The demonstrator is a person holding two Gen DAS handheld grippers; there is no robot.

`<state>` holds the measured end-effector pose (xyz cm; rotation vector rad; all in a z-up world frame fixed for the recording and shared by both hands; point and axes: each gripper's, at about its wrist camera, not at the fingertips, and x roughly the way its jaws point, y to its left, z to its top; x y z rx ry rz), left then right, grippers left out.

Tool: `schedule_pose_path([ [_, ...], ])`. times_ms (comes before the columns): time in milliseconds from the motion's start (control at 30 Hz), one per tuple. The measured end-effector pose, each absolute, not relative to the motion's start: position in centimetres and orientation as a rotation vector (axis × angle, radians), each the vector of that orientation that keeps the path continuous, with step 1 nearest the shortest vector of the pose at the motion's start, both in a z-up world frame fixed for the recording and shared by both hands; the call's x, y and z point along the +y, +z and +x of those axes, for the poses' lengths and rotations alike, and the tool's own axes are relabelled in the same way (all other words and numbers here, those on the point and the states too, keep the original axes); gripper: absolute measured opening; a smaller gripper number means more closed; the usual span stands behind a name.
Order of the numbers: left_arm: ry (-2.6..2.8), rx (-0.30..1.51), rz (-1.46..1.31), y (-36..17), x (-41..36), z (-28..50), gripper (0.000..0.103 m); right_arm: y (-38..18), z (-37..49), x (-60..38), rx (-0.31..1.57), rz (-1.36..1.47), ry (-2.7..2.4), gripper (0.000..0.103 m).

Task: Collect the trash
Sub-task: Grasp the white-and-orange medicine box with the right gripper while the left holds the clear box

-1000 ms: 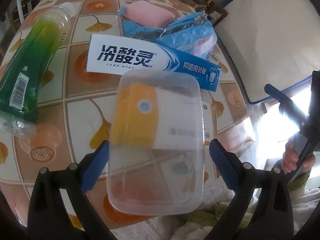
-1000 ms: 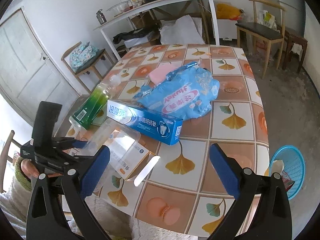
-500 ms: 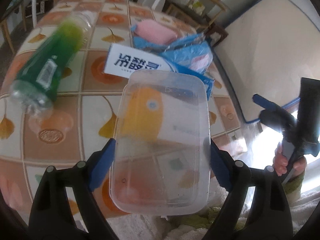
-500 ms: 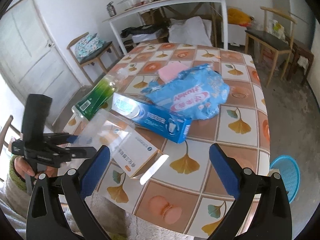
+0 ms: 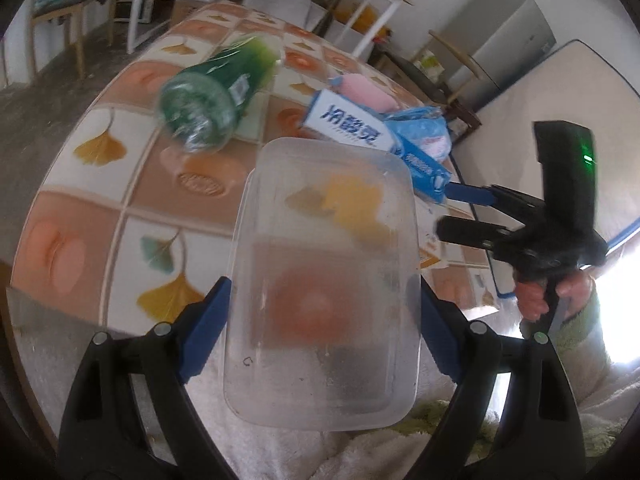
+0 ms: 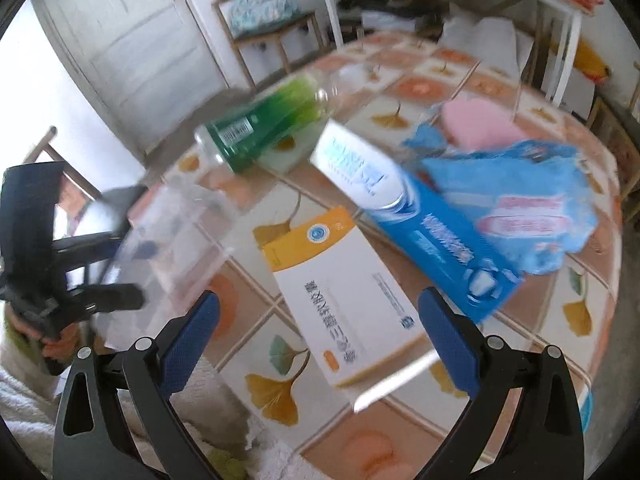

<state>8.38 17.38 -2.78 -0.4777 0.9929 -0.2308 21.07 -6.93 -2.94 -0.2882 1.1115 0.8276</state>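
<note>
Lifted clear plastic container [image 5: 324, 284] off the white-and-orange box [image 6: 340, 292] (now fully uncovered), pinched between left gripper [image 5: 322, 330] pads; swung right gripper [image 6: 318, 344] over that box.

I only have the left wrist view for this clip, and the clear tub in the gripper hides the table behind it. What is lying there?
Observer: A white box with an orange band lies flat on the table, just beyond the clear tub.
Operator: Is the right gripper carrying anything?
Observer: No. The right gripper is open and empty, and that box lies ahead, between its fingers.
</note>
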Motion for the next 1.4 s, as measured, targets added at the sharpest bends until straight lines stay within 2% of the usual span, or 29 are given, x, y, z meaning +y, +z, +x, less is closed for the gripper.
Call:
schedule_pose_path([
  [167, -0.201, 1.011, -0.470, -3.6, 17.6, 8.3, 0.084, -4.7, 21.7, -5.5, 1.180, -0.336, 0.806, 0.097],
  [400, -0.190, 1.022, -0.472, -4.4, 17.5, 8.5, 0.084, -4.2, 20.4, -6.0, 1.285, -0.291, 0.820, 0.096],
  [667, -0.165, 1.013, -0.471, -4.4, 17.9, 8.4, 0.084, -4.5, 20.4, -4.7, 1.166, -0.440, 0.756, 0.096],
  [867, -0.142, 1.015, -0.476, -4.4, 18.1, 8.3, 0.084, -6.6, 20.9, -4.3, 1.221, -0.475, 0.755, 0.096],
  [1000, -0.138, 1.022, -0.471, -4.4, 17.9, 8.4, 0.084, -6.7, 20.8, -5.3, 1.257, -0.424, 0.730, 0.075],
  [1400, -0.128, 1.045, -0.419, -4.4, 16.0, 9.7, 0.085, -6.5, 19.1, -10.4, 1.274, -0.325, 0.561, 0.075],
])
